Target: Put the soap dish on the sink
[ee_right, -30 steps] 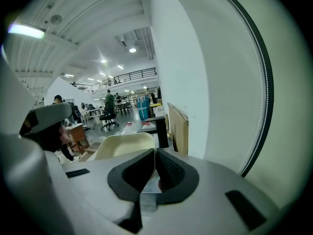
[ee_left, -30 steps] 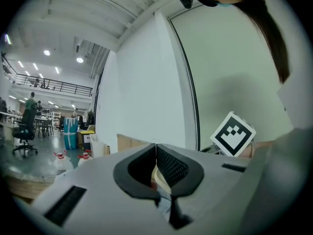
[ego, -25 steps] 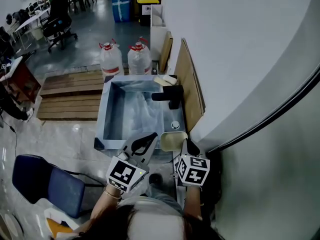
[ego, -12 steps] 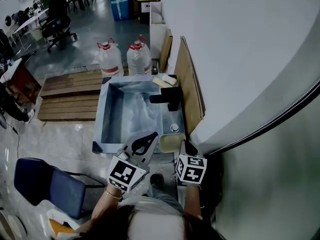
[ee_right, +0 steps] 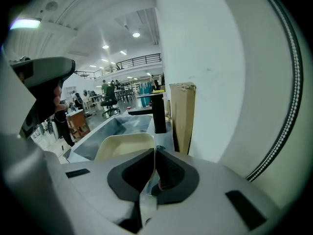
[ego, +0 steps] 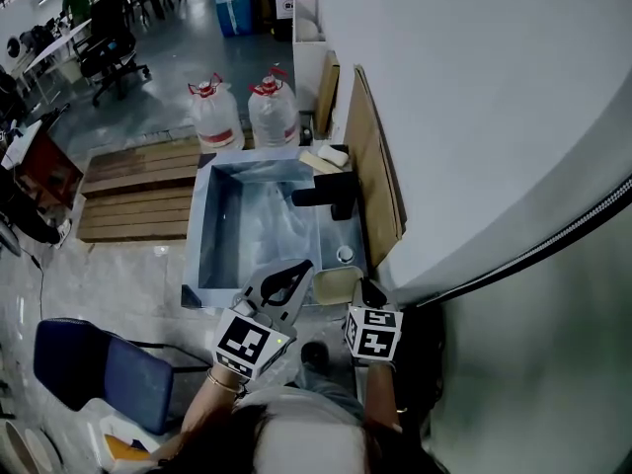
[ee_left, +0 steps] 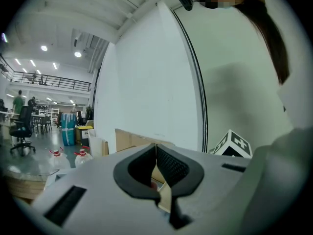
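The left gripper point(ego: 296, 275) hangs over the near edge of the sink point(ego: 204, 227) with its jaws closed on nothing. The left gripper view shows the pads meeting with only background beyond them. The sink is a steel basin with a black faucet point(ego: 331, 194) on its right ledge, beside the wall. The soap dish point(ego: 336, 284), a cream-coloured tray, is at the near right corner of the sink, on or just above the ledge; contact cannot be confirmed. The right gripper point(ego: 365, 289) is just beside the dish on its near side, jaws closed. The right gripper view places the dish's near rim at the jaw tips, so the gripper is judged to be pinching that rim. Step in hand: final placement of the dish on the ledge. Next move: settle the dish flat and clear of the basin edge, then open the right jaws and withdraw straight back without dragging the rim.
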{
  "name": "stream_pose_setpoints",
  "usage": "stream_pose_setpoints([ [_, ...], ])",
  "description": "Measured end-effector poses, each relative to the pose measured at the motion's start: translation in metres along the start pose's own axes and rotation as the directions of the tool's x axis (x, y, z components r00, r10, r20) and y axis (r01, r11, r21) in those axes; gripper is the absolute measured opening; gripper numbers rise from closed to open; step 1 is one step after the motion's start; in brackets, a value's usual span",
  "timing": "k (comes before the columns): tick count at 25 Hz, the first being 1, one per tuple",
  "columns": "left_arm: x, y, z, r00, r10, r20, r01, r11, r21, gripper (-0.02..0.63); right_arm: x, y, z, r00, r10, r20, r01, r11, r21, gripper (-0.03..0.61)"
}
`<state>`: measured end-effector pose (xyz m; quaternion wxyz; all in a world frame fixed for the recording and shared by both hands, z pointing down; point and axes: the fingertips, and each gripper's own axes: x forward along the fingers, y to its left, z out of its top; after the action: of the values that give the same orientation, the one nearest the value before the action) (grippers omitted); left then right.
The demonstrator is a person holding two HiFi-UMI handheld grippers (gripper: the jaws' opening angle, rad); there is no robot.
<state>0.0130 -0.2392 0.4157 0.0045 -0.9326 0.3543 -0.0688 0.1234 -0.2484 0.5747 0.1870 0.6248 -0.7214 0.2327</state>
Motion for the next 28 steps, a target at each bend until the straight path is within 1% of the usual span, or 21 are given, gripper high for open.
stream_pose_setpoints([
  [4,0.006,0.001,-0.002,1.000,0.001,-0.020,-0.002,1.000,-0.023,0.009,0.007,-0.003,-0.006,1.000,0.003,-0.016,-0.003,1.000,-0.001,0.032],
  [8,0.013,0.002,-0.002,1.000,-0.013,-0.019,0.014,1.000,0.006,0.009,0.016,-0.004,-0.012,0.999,0.005,-0.034,-0.005,1.000,-0.001,0.032],
  [28,0.030,0.012,-0.014,0.999,-0.008,-0.047,0.008,1.000,-0.004,0.009,0.047,-0.012,-0.040,0.993,0.002,-0.120,-0.003,1.000,-0.010,0.034],
])
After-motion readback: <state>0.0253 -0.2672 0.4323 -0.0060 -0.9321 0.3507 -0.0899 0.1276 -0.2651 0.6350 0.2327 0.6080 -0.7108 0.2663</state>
